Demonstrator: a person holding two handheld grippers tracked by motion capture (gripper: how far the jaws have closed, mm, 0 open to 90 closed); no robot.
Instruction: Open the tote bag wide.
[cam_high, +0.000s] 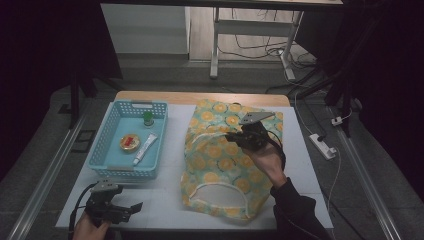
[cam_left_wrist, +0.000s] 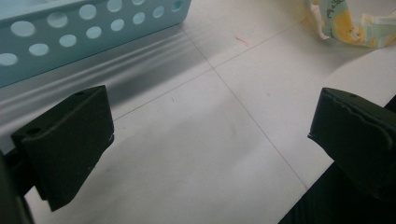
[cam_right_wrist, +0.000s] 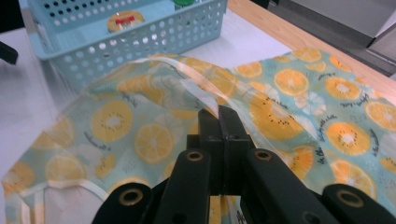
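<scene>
Right gripper (cam_right_wrist: 219, 114) fingers pinched on fruit-print bag (cam_right_wrist: 289, 102) rim; bag hanging below, left gripper (cam_left_wrist: 210, 140) fingers wide, well apart.

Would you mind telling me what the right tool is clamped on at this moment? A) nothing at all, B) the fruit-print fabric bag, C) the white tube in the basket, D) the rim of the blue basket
B: in the right gripper view the right tool has its jaws shut together on a pinched fold of the fruit-print fabric bag.
</scene>
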